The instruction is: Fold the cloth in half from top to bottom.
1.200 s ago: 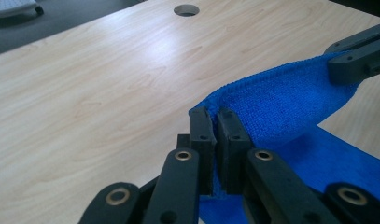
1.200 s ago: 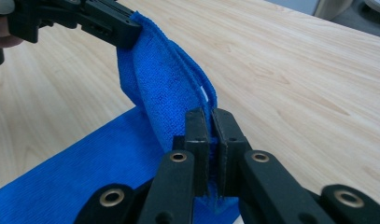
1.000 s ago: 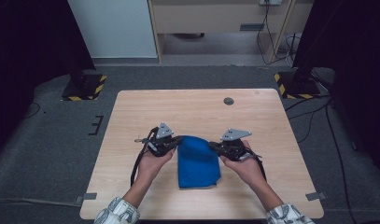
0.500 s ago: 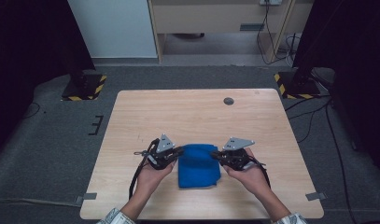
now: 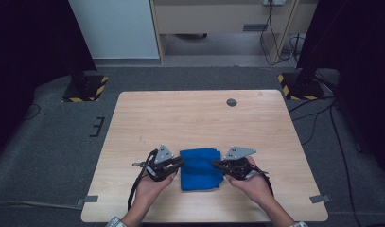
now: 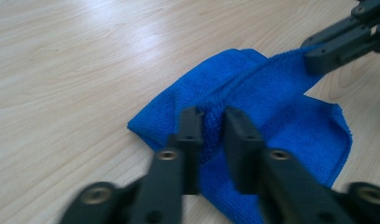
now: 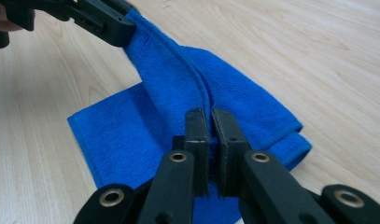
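Folded blue cloth lies on the pale wooden bench. The right claw pinches its raised hem; the left claw, jaws just opening, stands narrowly parted around it. Grey carpet surrounds the bench.

A light wooden table is standing on grey carpet. A small dark round disc is lying near the table's far right corner. Beyond the table, two yellow-and-black striped bases are sitting off its far corners, a pale panel is standing behind, and cables are trailing right of the table.
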